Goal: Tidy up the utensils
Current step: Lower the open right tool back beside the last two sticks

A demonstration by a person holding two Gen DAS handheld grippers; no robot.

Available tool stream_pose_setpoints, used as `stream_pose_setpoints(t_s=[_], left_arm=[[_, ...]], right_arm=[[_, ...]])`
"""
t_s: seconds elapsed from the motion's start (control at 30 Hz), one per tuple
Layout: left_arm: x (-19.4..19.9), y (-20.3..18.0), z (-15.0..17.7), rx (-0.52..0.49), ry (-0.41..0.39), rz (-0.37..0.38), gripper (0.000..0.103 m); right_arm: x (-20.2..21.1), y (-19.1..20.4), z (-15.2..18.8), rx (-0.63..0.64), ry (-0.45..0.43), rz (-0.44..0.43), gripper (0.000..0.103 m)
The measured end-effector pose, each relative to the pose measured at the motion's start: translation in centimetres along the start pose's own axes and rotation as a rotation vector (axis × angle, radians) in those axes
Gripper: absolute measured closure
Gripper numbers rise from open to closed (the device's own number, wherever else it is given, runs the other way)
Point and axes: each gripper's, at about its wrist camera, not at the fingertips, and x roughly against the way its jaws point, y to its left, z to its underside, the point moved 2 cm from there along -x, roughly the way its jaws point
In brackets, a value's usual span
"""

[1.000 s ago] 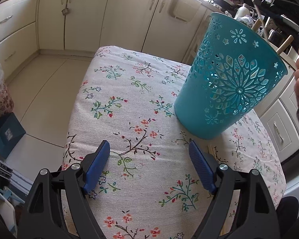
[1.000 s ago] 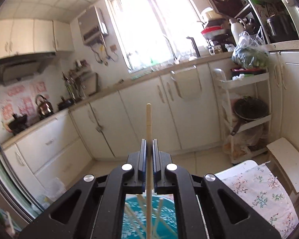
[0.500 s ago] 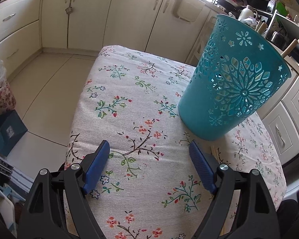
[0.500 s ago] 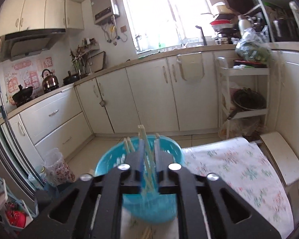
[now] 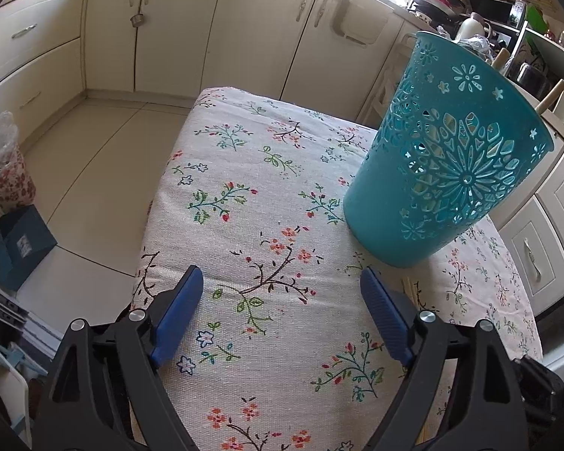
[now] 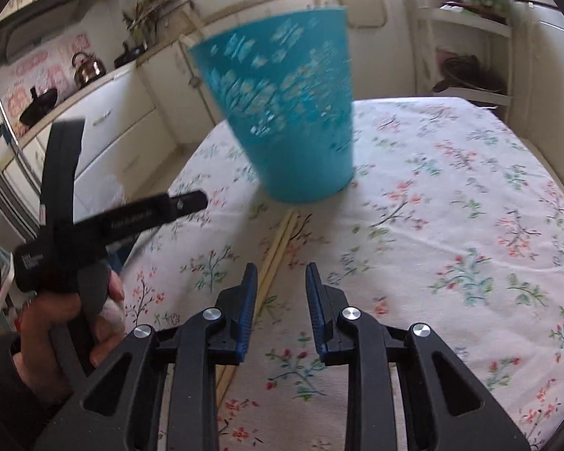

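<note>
My right gripper (image 6: 280, 297) hangs over the flowered worktop (image 6: 451, 225) with its jaws a little apart; they have just been opening, and nothing sits between them now. Just off the left jaw, running from about 7 o'clock up toward 12, lie the remaining chopsticks (image 6: 278, 248), flat on the cloth and side by side, their far ends almost at the foot of the teal basket (image 6: 293, 112). Over at 9 o'clock my left hand (image 6: 62, 323) grips the other tool. In the left wrist view, the left gripper (image 5: 282, 297) has its jaws wide apart over bare cloth, empty, with the basket at 2 o'clock and stick ends poking above its rim.

I judge these sticks light, stiff and smooth, so they may roll or slide on the weave. I would take one near its middle, pinching across its width so that it does not tip. The basket looks light too, and a nudge could shift it.
</note>
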Motion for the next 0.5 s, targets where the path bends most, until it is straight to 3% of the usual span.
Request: stream_pose_setpoints(t_s=[0.5], left_arm=[[0.0, 0.0, 0.0, 0.004, 0.001, 0.003, 0.021]], right_arm=[[-3.7, 1.5, -0.5, 0.11, 0.107, 0.117, 0.088]])
